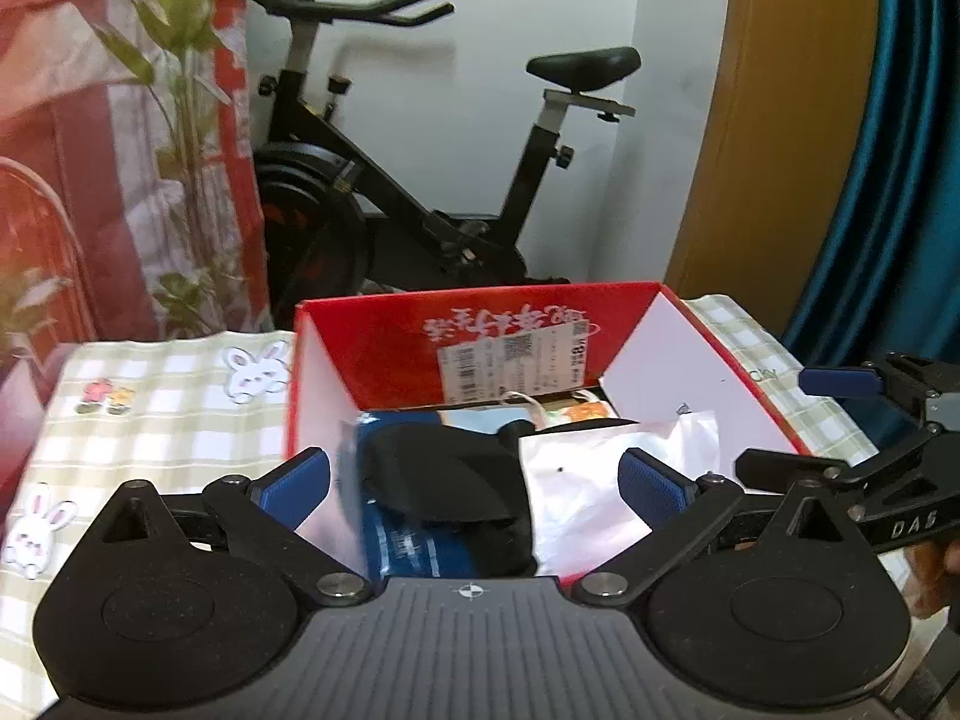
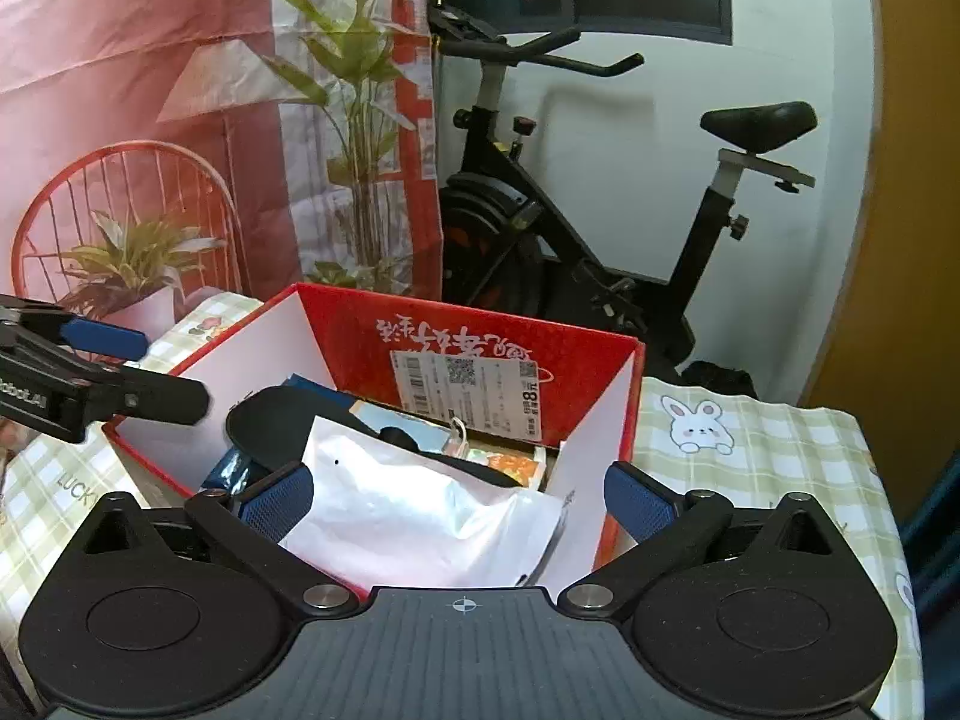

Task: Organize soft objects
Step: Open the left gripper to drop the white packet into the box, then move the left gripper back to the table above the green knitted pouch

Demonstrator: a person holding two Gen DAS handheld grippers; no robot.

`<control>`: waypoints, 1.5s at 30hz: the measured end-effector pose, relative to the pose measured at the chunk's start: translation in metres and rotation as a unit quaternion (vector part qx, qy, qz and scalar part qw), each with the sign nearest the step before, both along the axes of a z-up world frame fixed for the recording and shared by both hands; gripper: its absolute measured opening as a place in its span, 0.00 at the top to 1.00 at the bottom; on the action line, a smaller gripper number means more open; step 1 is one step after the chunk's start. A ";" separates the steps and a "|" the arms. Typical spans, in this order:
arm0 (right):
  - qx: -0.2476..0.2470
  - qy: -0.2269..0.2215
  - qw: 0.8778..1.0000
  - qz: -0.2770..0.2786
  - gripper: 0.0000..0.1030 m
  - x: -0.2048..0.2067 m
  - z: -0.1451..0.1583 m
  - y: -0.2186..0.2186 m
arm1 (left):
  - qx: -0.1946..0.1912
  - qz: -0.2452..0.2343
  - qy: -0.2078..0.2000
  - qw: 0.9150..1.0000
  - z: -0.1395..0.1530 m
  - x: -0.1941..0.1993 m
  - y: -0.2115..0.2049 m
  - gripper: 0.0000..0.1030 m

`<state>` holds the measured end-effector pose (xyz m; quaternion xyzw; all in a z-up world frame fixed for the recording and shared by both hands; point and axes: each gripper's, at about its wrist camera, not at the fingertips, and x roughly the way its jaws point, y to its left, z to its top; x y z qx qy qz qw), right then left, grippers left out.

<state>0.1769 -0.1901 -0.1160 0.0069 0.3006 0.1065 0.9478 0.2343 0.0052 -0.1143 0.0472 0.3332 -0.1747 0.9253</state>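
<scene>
A red box (image 1: 390, 348) (image 2: 360, 330) with white inner walls stands open on a checked tablecloth (image 1: 150, 408) (image 2: 750, 450). Inside lie a black soft item (image 1: 444, 474) (image 2: 270, 420), a white soft bag (image 1: 582, 480) (image 2: 408, 498), a blue packet (image 1: 408, 546) (image 2: 225, 471) and other small packets behind them. My left gripper (image 1: 474, 474) (image 2: 174, 369) is open over the box's near left part, nothing pinched between its blue pads. Over the near right part, above the white bag, my right gripper (image 2: 459, 498) (image 1: 774, 423) is open as well, holding nothing.
An exercise bike (image 1: 420, 180) (image 2: 600, 240) stands behind the table. A red printed backdrop with plants (image 1: 120, 150) (image 2: 150, 120) hangs at the left. A wooden door (image 1: 780, 120) and a blue curtain (image 1: 888, 180) are at the right. Checked cloth shows on both sides of the box.
</scene>
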 end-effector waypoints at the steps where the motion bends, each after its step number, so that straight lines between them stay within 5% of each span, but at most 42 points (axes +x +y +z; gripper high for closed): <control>1: 0.002 0.000 1.000 -0.003 0.00 -0.002 0.000 -0.001 | 0.001 0.002 -0.003 1.000 0.001 -0.003 0.003 0.00; 28: 0.001 -0.034 0.999 -0.009 0.00 -0.091 -0.018 0.020 | -0.008 0.063 -0.015 0.998 -0.032 -0.088 0.055 0.00; 45: -0.015 0.006 1.000 -0.014 0.00 -0.144 -0.079 0.046 | -0.024 0.100 0.016 0.995 -0.070 -0.124 0.072 0.00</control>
